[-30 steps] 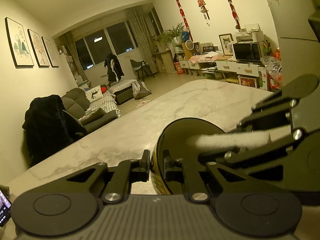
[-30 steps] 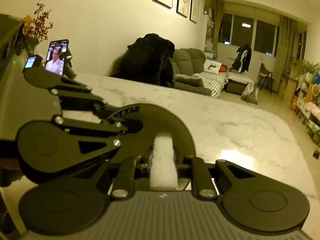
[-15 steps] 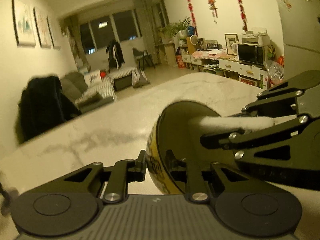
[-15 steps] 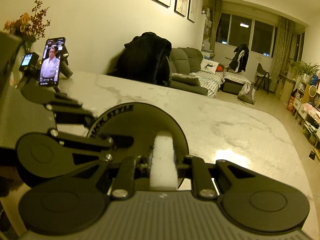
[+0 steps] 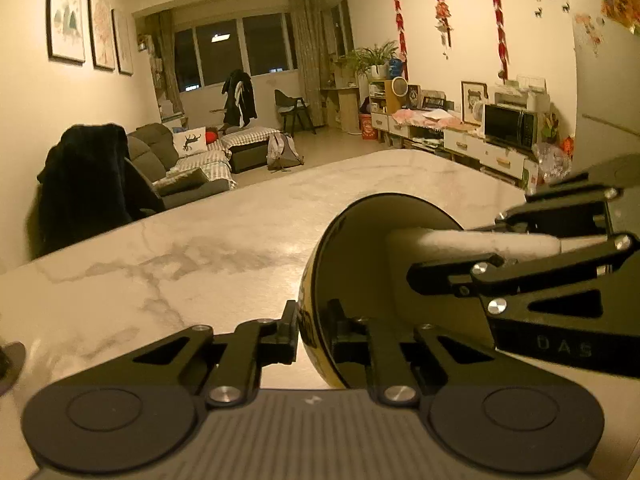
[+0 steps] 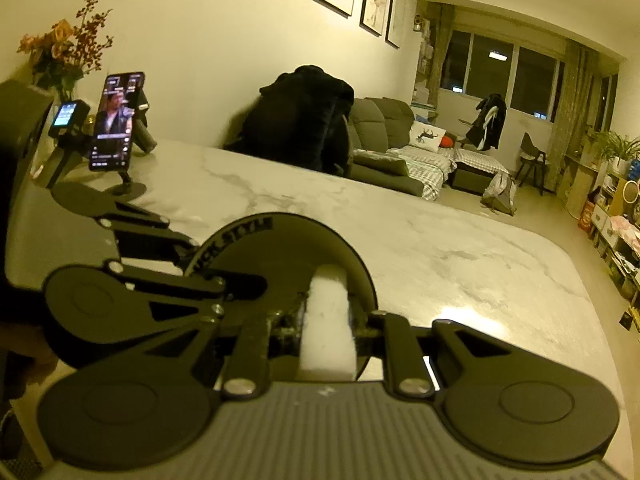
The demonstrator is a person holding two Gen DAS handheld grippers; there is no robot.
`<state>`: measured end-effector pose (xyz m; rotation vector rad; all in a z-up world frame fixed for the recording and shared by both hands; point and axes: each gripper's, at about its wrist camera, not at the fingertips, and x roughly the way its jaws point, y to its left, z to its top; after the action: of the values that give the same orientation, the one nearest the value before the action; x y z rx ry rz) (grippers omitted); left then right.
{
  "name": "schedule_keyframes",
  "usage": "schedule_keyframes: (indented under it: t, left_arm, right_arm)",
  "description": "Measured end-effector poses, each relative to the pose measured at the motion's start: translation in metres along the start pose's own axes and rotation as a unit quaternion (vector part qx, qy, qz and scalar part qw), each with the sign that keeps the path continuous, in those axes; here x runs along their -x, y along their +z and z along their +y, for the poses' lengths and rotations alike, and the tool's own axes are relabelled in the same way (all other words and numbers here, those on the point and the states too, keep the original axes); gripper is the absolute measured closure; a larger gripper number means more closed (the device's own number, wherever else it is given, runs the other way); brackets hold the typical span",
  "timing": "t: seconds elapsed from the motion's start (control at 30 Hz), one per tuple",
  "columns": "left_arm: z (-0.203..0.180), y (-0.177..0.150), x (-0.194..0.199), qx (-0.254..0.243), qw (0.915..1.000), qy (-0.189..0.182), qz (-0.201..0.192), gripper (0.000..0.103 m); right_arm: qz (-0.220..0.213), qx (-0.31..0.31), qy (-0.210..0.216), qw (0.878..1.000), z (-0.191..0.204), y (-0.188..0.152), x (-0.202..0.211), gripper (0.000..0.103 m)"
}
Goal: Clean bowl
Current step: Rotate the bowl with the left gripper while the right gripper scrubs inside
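The left gripper point(image 5: 314, 330), its jaws having just been closing, is clamping the rim of the black bowl point(image 5: 360, 264), tilted on edge over the marble table point(image 5: 200, 248). The right gripper point(image 6: 326, 320) is pinching a white sponge point(image 6: 326, 332), pressing it inside the bowl.

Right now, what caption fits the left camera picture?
Left gripper holds a tilted black bowl while a white sponge wipes inside.

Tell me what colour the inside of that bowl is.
Glossy black inside the bowl, with a yellow patterned outside; the left wrist view shows it best.
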<state>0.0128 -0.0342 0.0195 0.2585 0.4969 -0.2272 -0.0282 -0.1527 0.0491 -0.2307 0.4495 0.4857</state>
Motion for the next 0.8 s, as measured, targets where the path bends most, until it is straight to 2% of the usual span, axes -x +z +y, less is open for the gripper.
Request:
schedule_keyframes:
  t: [0.17,0.3,0.63,0.8]
  left_arm:
    - [-0.002,0.001,0.007,-0.039,0.999,0.021,-0.008,0.096]
    - [-0.005,0.002,0.011,-0.058,0.998,0.025,-0.006,0.097]
    - [-0.015,0.003,0.01,-0.057,0.9979,0.021,-0.019,0.095]
    - [-0.021,-0.001,0.007,-0.057,0.9979,0.02,-0.022,0.093]
  right_arm:
    - [-0.003,0.006,0.005,1.0,0.005,0.004,0.0,0.084]
    - [-0.007,0.012,0.005,1.0,0.008,0.006,0.002,0.084]
    - [0.007,-0.004,-0.006,1.0,-0.001,-0.005,-0.001,0.084]
    - [0.014,-0.016,0.002,1.0,-0.002,-0.009,-0.002,0.085]
